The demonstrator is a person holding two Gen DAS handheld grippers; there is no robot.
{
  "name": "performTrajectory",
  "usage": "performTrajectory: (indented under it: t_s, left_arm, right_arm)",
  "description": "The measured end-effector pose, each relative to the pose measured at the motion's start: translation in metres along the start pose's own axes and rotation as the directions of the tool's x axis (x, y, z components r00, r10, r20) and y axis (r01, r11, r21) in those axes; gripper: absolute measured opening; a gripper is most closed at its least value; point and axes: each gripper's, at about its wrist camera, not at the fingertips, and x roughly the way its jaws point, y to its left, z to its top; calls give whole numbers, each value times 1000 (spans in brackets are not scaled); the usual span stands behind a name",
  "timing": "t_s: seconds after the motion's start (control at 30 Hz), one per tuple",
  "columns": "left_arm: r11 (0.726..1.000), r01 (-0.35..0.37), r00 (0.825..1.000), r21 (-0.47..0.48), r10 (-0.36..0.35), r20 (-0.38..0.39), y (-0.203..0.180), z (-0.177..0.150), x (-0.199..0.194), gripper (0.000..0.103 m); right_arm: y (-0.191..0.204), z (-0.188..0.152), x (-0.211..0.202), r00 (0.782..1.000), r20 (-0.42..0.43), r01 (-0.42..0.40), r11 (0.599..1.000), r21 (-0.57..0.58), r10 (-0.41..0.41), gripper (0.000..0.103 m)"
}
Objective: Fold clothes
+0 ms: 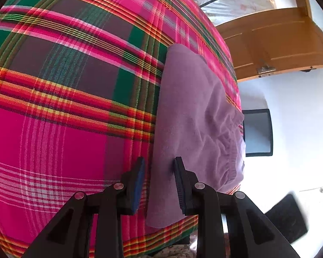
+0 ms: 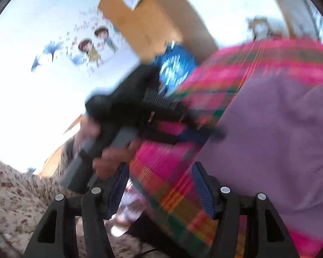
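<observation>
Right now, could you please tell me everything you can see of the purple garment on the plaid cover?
The purple garment is a soft, fleecy-looking lilac piece, folded into a long strip with a gathered, elastic-looking band along one side. It lies flat on the pink plaid cover, near its edge. The left claw is open, its jaws straddling the garment's straight edge; whether they touch it is unclear.

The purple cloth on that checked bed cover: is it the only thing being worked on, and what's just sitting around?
Part of the job:
purple cloth
left gripper, open at its edge
right gripper, open

Just there:
checked bed cover
wooden door
cartoon wall stickers
</observation>
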Motion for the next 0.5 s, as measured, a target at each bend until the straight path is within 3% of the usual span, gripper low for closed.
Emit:
performTrajectory:
  t_s: [0.1,0.23,0.3,0.37,0.4,0.5]
  left_arm:
    - [1000,0,1000,-3,0,1,-1,-1,1,28]
    - [1000,0,1000,1,0,3,-2,-3,2,28]
    - [1000,2,1000,-3,-2,0,-2,-2,2,28]
    - [1000,-2,1000,2,2,-1,-3,-2,3,28]
    - [1000,-4,1000,4,4,-2,-4,-2,3,28]
    - [1000,-7,1000,13,7,2,-5,-3,3,28]
  right_arm:
    - [-28,16,-21,975,83,204,978,35,-206,62]
    - [-61,19,-34,903,92,411,906,100,-420,61]
    - [-79,22,-26,872,74,475,874,101,-483,59]
    - [-83,15,-24,837,46,542,838,69,-545,42]
    - [-84,11,-24,821,39,567,822,50,-569,40]
    - [-86,7,-20,807,50,589,808,6,-589,36]
